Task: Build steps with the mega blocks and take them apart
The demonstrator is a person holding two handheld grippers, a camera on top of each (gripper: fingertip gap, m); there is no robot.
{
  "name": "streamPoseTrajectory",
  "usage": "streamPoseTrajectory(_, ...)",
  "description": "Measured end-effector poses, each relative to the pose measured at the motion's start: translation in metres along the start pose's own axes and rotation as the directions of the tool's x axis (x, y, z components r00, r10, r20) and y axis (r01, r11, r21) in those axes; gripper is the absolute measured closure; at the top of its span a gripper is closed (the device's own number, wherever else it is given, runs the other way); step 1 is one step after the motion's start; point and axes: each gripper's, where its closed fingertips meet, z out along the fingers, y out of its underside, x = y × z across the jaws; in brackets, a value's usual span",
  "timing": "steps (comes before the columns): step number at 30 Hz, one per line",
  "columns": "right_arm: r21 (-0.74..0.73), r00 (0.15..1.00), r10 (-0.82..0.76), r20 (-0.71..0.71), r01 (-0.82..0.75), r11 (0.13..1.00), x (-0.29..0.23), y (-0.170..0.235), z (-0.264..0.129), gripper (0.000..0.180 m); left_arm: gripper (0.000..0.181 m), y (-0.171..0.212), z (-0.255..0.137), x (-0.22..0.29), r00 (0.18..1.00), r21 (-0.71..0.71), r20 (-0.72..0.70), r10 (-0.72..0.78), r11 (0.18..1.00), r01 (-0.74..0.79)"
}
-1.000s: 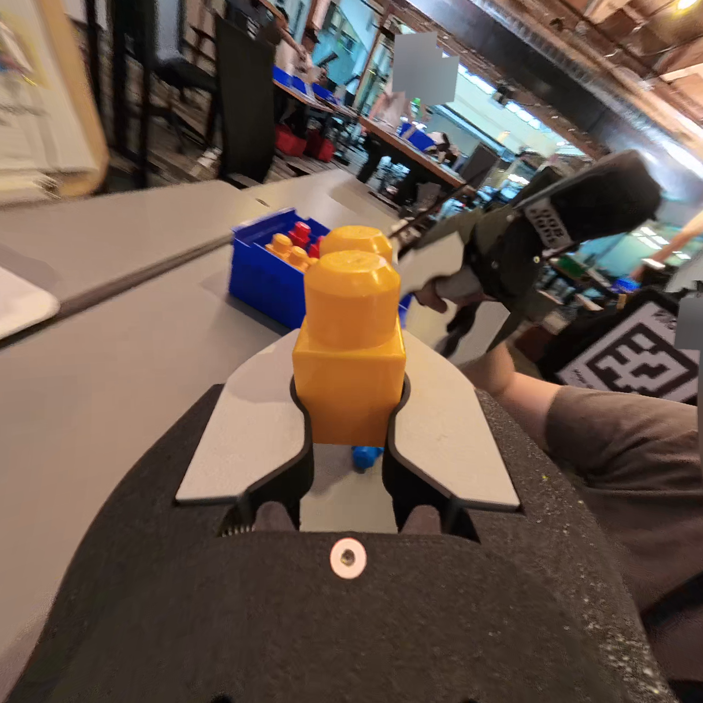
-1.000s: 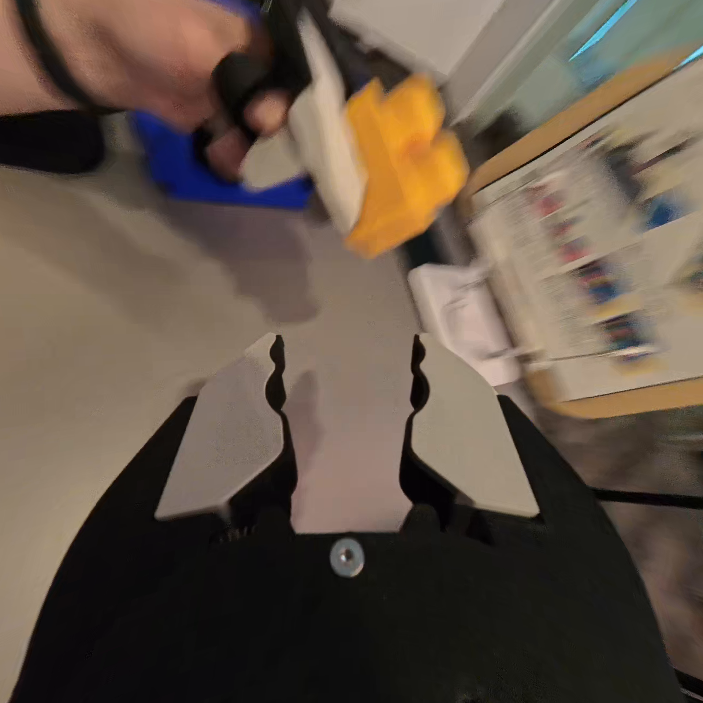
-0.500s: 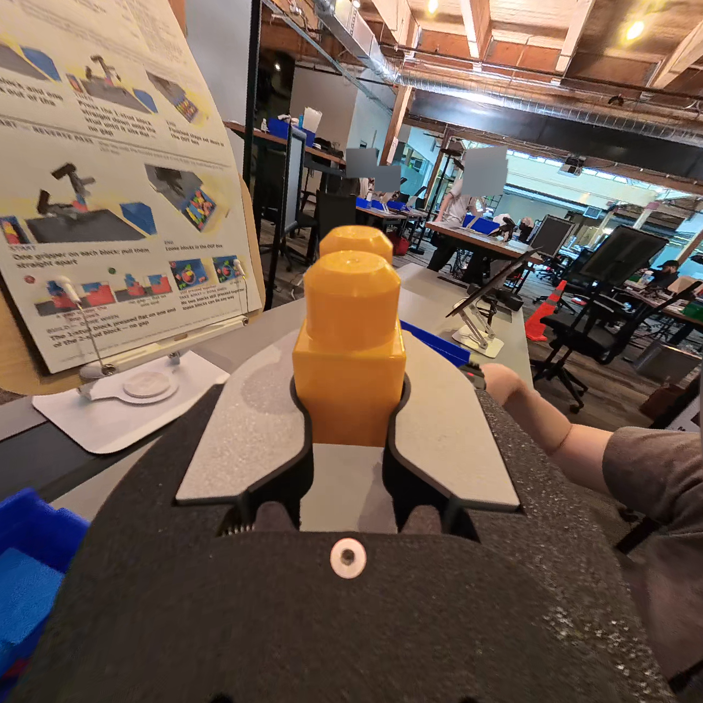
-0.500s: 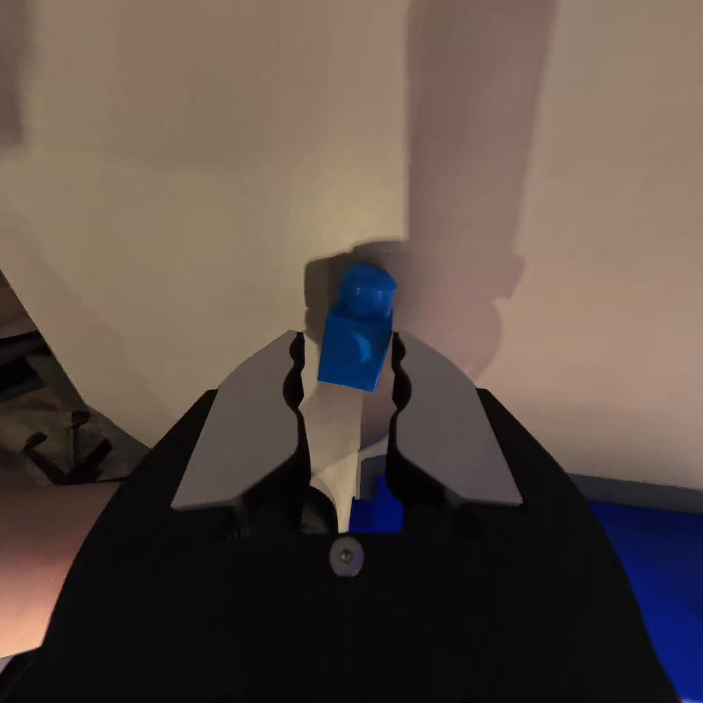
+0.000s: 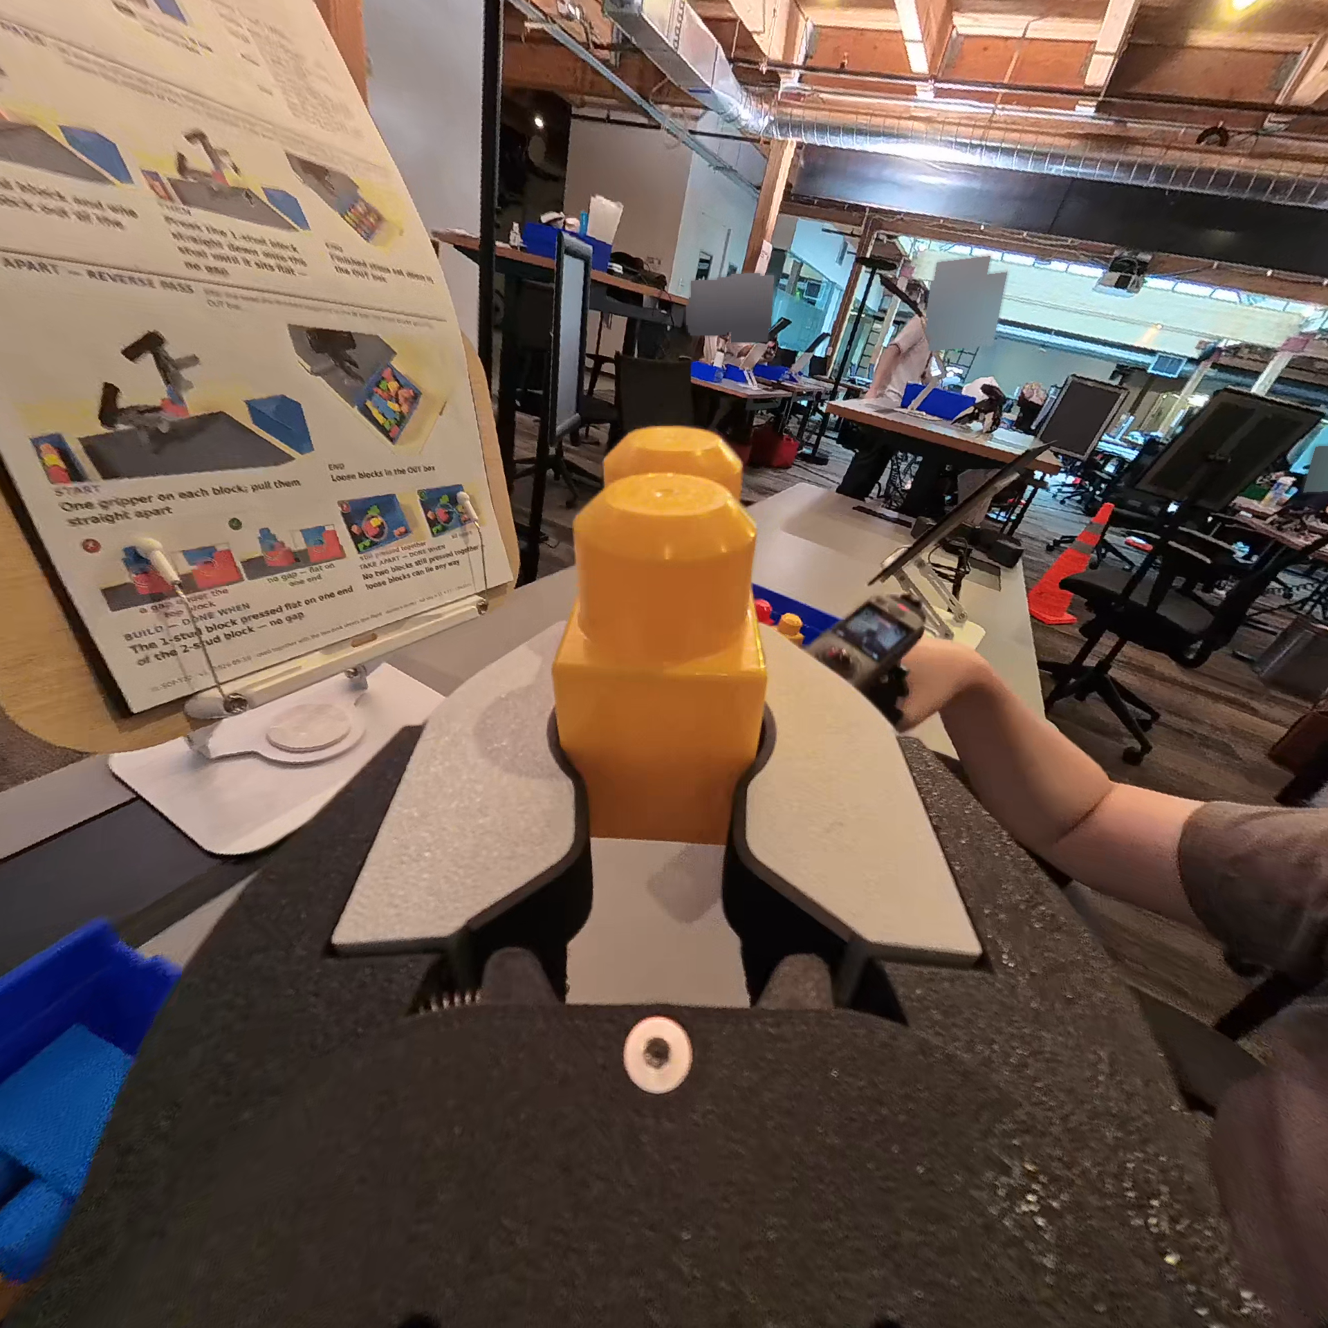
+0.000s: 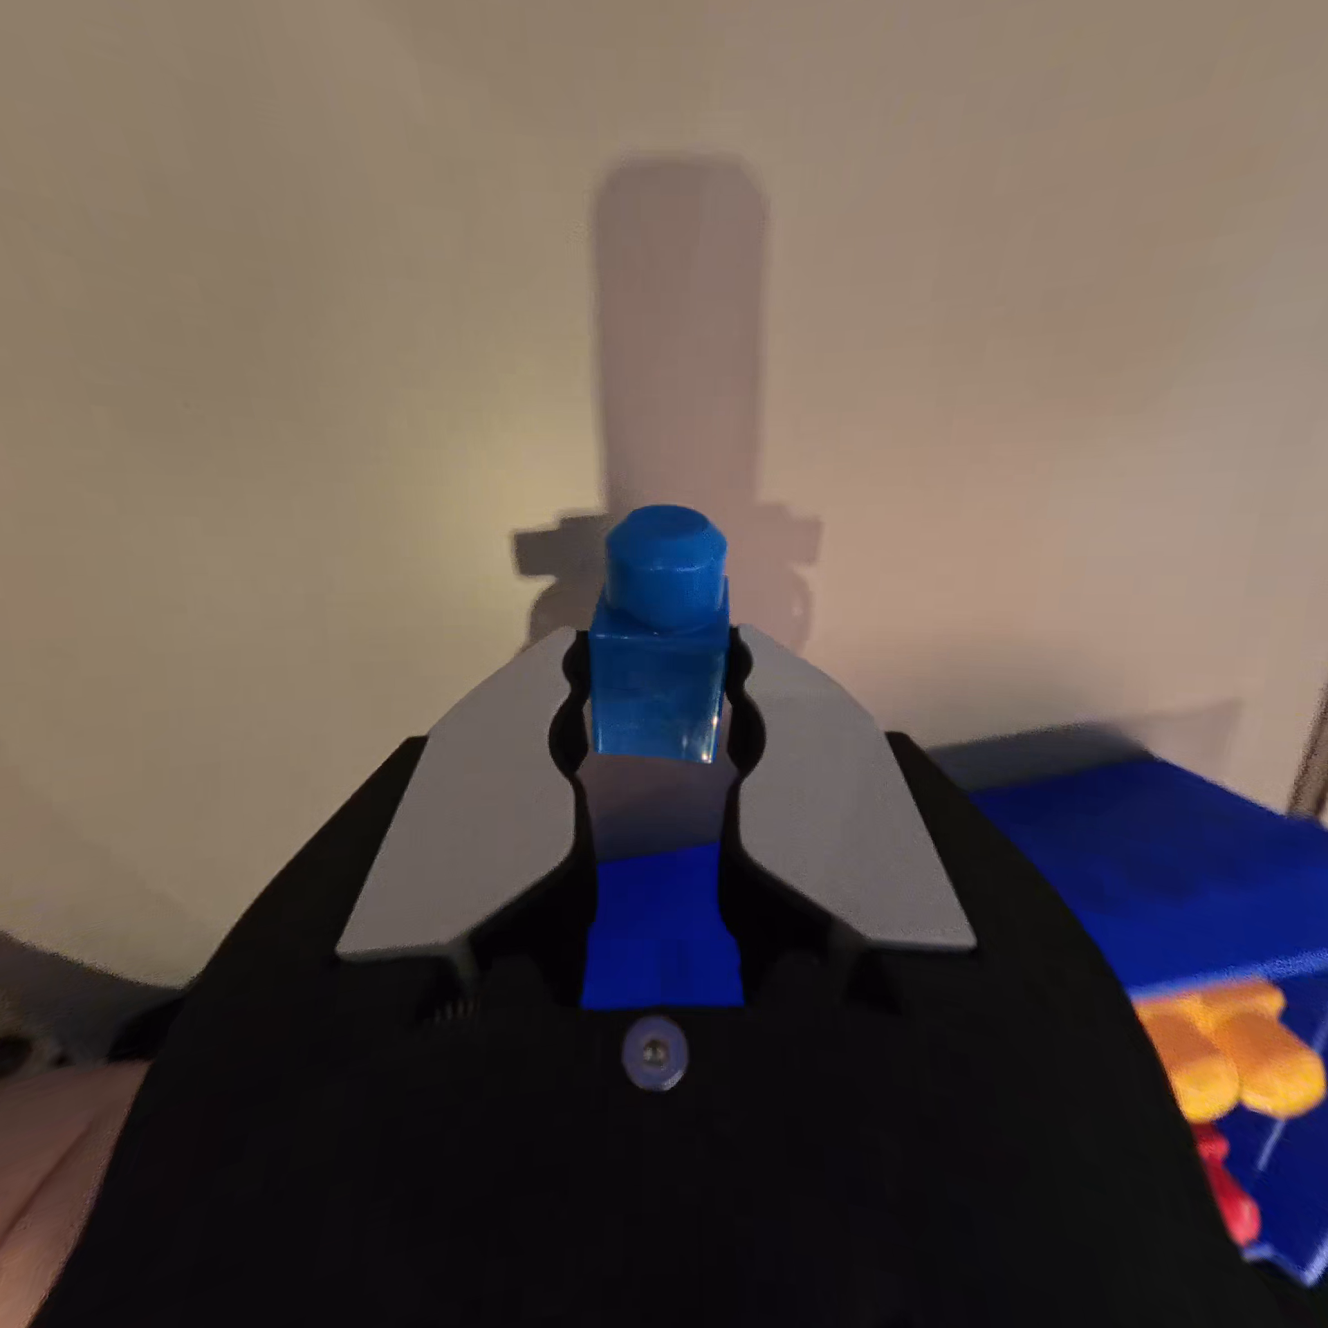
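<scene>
Squeezing the orange block (image 5: 657,708), the left gripper (image 5: 657,747) holds it upright; the right gripper (image 6: 657,690) pinches the small blue block (image 6: 657,675) above the table (image 6: 287,359).

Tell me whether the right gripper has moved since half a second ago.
Yes. The right gripper has closed in on the blue block, which now sits between its fingers, and the blue bin shows larger at the right.

Glossy smooth plastic orange block (image 5: 657,711), translucent blue block (image 6: 657,690); matt grainy grey claw fingers (image 5: 474,812).
</scene>
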Motion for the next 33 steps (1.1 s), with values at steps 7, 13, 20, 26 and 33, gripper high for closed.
streamPoseTrajectory(7, 0.674, 0.964, -0.186, 0.190, 0.010, 0.739, -0.045, -0.083, -0.109, 0.143, 0.140, 0.066, 0.074, 0.032, 0.966, -0.159, -0.202, -0.158, 0.979, 0.127)
streamPoseTrajectory(13, 0.945, 0.921, -0.219, 0.322, -0.299, 0.131, -0.032, -0.102, -0.230, 0.143, 0.140, 0.130, 0.125, 0.075, 0.926, -0.277, -0.321, -0.197, 0.955, 0.107)
streamPoseTrajectory(20, 0.883, 0.875, -0.125, 0.469, -0.463, 0.072, 0.003, -0.108, -0.201, 0.142, 0.140, 0.152, 0.135, 0.104, 0.919, -0.342, -0.362, -0.153, 0.940, 0.022)
streamPoseTrajectory(26, 0.856, 0.851, -0.121, 0.511, -0.489, 0.168, -0.001, -0.118, -0.176, 0.143, 0.141, 0.153, 0.133, 0.108, 0.922, -0.351, -0.367, -0.121, 0.936, -0.017)
streamPoseTrajectory(33, 0.888, 0.887, -0.117, 0.447, -0.425, 0.174, -0.007, -0.119, -0.177, 0.143, 0.141, 0.146, 0.129, 0.117, 0.860, -0.350, -0.439, -0.259, 0.931, 0.102)
